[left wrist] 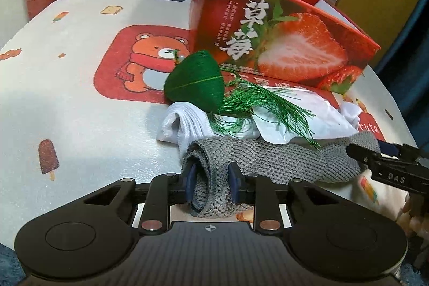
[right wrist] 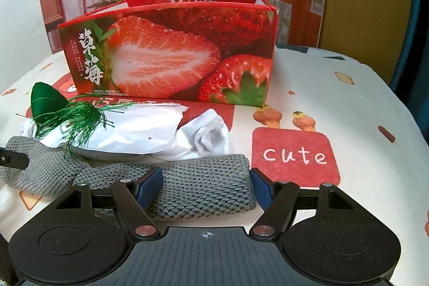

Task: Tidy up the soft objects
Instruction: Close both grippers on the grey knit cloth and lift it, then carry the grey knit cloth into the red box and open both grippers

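A grey knitted cloth [left wrist: 268, 154] lies across the table's near side. My left gripper [left wrist: 210, 185] is shut on its folded left end. My right gripper [right wrist: 206, 188] stands around the cloth's [right wrist: 203, 189] right end, jaws open wide with the pads beside the fabric; it also shows in the left wrist view [left wrist: 375, 154]. Behind the cloth lie a white sock [left wrist: 185, 125], a white plastic packet [right wrist: 128, 130] and a green zongzi-shaped ornament [left wrist: 195, 82] with a green tassel [left wrist: 257, 103]. A second rolled white sock [right wrist: 209, 136] lies right of the packet.
A red strawberry-printed cardboard box [right wrist: 171, 52], open at the top, stands behind the pile. The table wears a cartoon cloth [right wrist: 348, 103] with a bear patch [left wrist: 139, 63] and a red "cute" patch [right wrist: 295, 154]. A printed backdrop stands at the far edge.
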### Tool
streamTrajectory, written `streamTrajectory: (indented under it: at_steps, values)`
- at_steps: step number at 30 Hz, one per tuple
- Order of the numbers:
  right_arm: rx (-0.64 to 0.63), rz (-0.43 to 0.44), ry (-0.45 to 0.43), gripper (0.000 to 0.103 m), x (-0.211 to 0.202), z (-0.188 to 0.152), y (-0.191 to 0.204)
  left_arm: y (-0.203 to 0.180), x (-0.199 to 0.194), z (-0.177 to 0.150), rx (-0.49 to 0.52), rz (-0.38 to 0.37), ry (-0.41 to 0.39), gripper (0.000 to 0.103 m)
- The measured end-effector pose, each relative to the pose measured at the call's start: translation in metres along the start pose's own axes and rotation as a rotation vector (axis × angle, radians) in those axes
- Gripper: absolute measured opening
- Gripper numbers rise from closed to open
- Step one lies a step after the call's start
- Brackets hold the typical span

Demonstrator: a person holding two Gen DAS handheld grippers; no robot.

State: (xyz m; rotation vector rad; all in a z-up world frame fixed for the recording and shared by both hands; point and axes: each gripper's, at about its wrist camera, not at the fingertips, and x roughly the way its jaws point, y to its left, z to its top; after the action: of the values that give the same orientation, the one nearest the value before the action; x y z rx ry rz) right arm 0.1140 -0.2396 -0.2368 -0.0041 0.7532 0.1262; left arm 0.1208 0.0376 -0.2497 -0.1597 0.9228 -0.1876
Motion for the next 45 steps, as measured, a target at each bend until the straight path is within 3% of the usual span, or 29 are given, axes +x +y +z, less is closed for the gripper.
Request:
streamTrajectory:
  at_steps: [11, 17, 19, 25, 32, 38, 45]
  values:
    - [0.015, 0.03, 0.015, 0.064, 0.0, 0.0, 0.0, -0.003, 0.0, -0.001, 0.021, 0.012, 0.002, 0.03]
    - [0.021, 0.047, 0.009, 0.048, -0.003, 0.001, 0.001, -0.004, 0.001, -0.002, 0.025, 0.012, 0.001, 0.029]
    - [0.029, 0.062, -0.002, 0.038, -0.006, 0.001, 0.0, -0.003, 0.0, -0.002, 0.021, 0.006, -0.003, 0.027]
    - [0.083, 0.09, -0.088, 0.032, -0.023, 0.006, -0.007, -0.001, -0.007, -0.002, 0.004, -0.014, -0.03, 0.011]
    - [0.086, 0.106, -0.188, 0.028, -0.041, 0.011, -0.006, -0.014, -0.043, -0.001, 0.091, -0.071, -0.204, 0.01]
    - [0.111, 0.111, -0.255, 0.028, -0.054, 0.015, -0.009, -0.01, -0.053, -0.002, 0.052, -0.097, -0.253, 0.01]
    - [0.115, 0.116, -0.326, 0.028, -0.069, 0.019, -0.009, -0.01, -0.083, 0.003, 0.05, -0.119, -0.395, 0.01]
